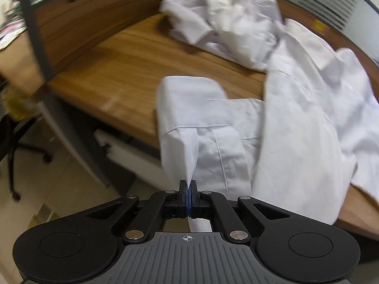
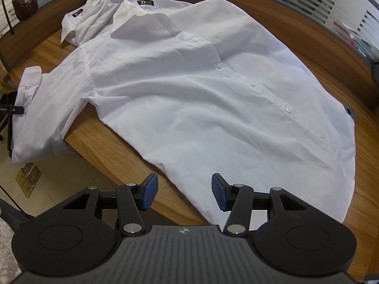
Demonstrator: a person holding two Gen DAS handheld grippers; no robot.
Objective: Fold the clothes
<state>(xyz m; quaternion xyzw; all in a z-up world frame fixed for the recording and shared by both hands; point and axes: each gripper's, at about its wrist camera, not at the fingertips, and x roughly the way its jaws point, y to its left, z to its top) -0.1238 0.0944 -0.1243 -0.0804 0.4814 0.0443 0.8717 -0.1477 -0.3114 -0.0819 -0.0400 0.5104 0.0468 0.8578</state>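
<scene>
Left gripper (image 1: 188, 185): clamped on a pinch of sleeve (image 1: 189, 108), lower centre.
Right gripper (image 2: 184, 190): jaws apart, hem between them, untouched.
Shirt (image 2: 189, 90): spread buttoned-side up on desk (image 2: 113, 149); sleeve overhangs the left edge.
Progress: early; no fold made, sleeves and body remain.
Second shirt (image 2: 94, 16): crumpled, upper left.
Unclear: left view blurred; far sleeve hidden.
</scene>
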